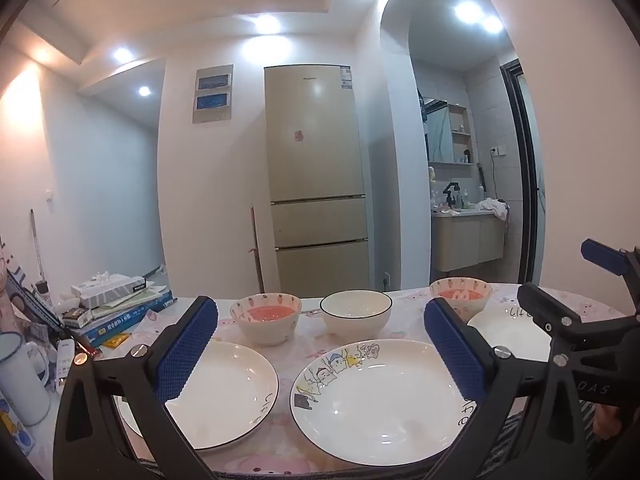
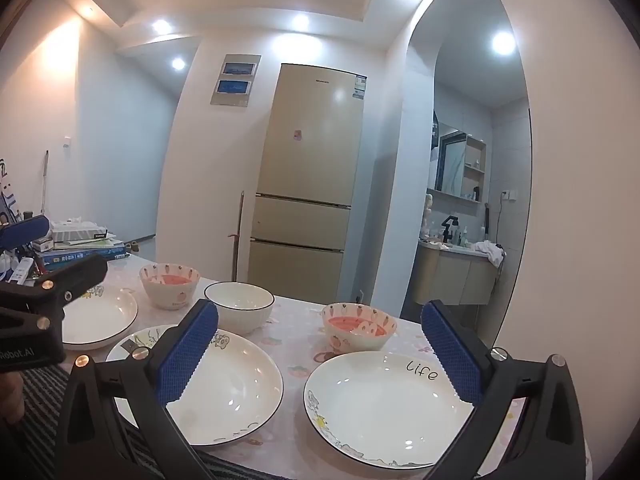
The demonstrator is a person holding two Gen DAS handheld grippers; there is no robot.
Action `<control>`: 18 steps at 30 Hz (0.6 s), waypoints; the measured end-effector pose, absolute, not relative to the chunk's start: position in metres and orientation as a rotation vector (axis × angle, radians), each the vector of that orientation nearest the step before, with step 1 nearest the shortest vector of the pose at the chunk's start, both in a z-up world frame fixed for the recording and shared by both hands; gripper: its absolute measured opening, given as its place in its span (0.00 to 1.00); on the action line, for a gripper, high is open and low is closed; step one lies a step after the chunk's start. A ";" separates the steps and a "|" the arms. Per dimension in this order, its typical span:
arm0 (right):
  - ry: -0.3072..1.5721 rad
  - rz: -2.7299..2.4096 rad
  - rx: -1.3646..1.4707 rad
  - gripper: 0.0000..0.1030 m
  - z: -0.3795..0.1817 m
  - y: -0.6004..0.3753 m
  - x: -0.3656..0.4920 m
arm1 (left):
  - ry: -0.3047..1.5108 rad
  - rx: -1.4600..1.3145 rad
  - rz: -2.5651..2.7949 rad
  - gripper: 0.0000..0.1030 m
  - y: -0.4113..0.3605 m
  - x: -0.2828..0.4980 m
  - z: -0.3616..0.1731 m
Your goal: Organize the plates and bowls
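Far left of the left wrist view: a white enamel mug [image 1: 20, 376], cut off by the lens edge, beside a stack of books [image 1: 120, 312] topped with a tissue box [image 1: 108, 285]; titles too small to read. Held above the near edge of the floral-clothed table [image 1: 304, 328]: the left gripper [image 1: 320, 344], blue pads spread wide apart, gripping nothing. Partly hidden behind its left finger, a plain black-rimmed plate [image 1: 224, 392]; between the fingers, a cartoon-printed plate [image 1: 376, 400], right rim covered by the other finger. Behind these, in a row: a carrot-pattern bowl [image 1: 266, 318] with a pink interior, then a white bowl [image 1: 356, 314] with a dark rim, then a second carrot-pattern bowl [image 1: 460, 294], partly masked by the blue pad. Beyond that pad, a third plate [image 1: 508, 332], lettering cut off.

Further right, in the right wrist view: the right gripper [image 2: 320, 352], likewise wide open and empty, poised above the table's near edge. Under its left finger, the cartoon plate [image 2: 236, 392], drawings largely obscured; under its right finger, the plate marked "Life" [image 2: 384, 400], far rim hidden. At that view's left margin, the left gripper's black body, cropped. In the background, a beige refrigerator [image 2: 308, 184] and an arched bathroom doorway [image 2: 464, 184], details indistinct.
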State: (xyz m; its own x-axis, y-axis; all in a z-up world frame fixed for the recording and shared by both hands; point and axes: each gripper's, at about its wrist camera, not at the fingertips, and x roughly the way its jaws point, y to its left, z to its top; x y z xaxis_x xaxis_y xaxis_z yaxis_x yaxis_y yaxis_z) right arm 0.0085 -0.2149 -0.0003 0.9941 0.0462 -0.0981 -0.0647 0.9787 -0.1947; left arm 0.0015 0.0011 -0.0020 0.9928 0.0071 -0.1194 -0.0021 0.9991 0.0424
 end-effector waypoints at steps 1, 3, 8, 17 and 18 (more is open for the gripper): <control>0.102 0.051 -0.214 1.00 -0.001 -0.212 0.010 | 0.120 0.034 0.004 1.00 0.002 0.002 -0.001; 0.115 0.054 -0.242 1.00 -0.003 -0.208 0.012 | 0.111 0.018 0.004 1.00 0.004 -0.002 0.001; 0.096 0.060 -0.252 1.00 0.001 -0.207 0.009 | 0.102 -0.007 0.004 1.00 0.009 -0.003 0.000; 0.121 0.058 -0.212 1.00 -0.004 -0.215 0.017 | 0.084 -0.012 0.086 1.00 0.011 -0.009 0.002; 0.125 0.058 -0.210 1.00 -0.005 -0.215 0.018 | 0.075 -0.020 0.093 1.00 0.013 -0.010 0.003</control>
State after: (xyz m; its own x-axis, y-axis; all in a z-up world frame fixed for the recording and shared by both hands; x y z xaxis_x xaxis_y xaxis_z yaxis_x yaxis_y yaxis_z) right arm 0.0183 -0.2147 -0.0048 0.9905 0.0445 -0.1300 -0.0707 0.9765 -0.2038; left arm -0.0102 0.0128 0.0026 0.9929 0.0916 -0.0760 -0.0931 0.9955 -0.0168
